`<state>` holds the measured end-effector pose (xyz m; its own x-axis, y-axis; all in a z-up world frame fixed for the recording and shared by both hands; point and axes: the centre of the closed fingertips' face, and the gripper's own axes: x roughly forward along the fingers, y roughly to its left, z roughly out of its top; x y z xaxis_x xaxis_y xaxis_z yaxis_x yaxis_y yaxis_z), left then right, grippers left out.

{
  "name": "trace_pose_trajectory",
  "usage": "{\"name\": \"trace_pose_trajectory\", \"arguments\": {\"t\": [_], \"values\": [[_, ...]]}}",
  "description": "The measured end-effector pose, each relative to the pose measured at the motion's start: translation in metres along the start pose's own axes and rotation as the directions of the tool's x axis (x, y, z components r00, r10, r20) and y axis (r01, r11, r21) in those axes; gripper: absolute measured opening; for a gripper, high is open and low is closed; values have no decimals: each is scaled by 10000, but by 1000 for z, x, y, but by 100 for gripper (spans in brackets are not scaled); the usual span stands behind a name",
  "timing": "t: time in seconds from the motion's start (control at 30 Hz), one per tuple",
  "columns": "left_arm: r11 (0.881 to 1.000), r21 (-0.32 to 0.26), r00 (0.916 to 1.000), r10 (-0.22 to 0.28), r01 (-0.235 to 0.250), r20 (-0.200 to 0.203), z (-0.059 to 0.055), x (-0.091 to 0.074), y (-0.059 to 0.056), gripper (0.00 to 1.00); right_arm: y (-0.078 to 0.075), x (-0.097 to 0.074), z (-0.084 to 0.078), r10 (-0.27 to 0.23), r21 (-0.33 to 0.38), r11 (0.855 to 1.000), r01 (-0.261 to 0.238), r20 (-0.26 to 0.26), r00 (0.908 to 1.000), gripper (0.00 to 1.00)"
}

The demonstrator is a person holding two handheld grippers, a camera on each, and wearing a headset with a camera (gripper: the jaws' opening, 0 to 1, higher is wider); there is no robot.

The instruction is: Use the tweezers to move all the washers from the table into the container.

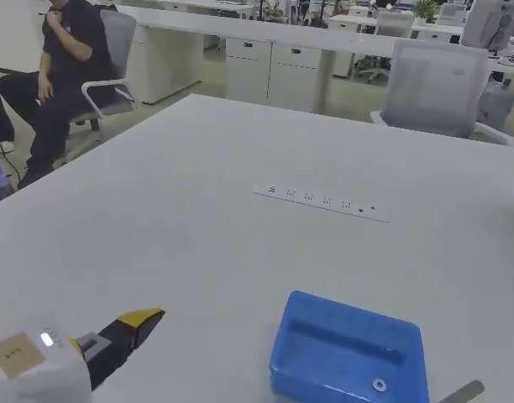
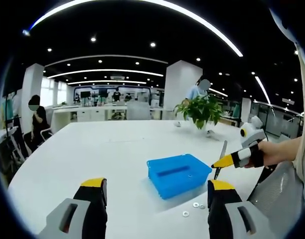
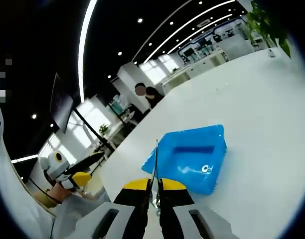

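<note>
Your yellow-tipped left gripper [image 1: 133,326] hangs over the smooth white table [image 1: 198,218], jaws spread wide and holding nothing. To its right sits the rectangular blue plastic container [image 1: 349,348] with one flat metal ring washer [image 1: 379,384] inside. A few loose washers [image 2: 196,205] lie on the table just beside it. Your right gripper [image 3: 153,183] pinches slim steel tweezers [image 3: 156,159], its jaws nearly closed.
</note>
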<state>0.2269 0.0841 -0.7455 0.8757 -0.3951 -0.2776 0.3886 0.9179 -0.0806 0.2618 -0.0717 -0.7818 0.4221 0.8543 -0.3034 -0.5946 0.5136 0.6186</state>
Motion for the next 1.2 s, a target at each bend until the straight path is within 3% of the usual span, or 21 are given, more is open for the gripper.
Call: {"name": "trace_pose_trajectory", "arguments": {"t": [0.43,0.63,0.87,0.97,1.2], "values": [[10000,-67,10000,26,-26,51,1,-1,0,84,-1,19,41,245,-850,9961,-225,232,9994,3],[10000,-73,10000,47,-46,57,1,-1,1,84,-9,29,54,235,-1253,9919,-214,153,9996,3],[10000,-88,10000,43,-43,58,1,-1,1,84,-30,44,57,-200,-1827,9830,194,-15,9998,3],[9999,-103,10000,46,-45,54,1,-1,1,83,-38,52,51,-324,-1945,9806,254,-328,9989,3],[9999,-142,10000,0,1,45,0,-1,1,83,-44,62,42,-501,-2438,9694,295,-791,9956,3]]}}
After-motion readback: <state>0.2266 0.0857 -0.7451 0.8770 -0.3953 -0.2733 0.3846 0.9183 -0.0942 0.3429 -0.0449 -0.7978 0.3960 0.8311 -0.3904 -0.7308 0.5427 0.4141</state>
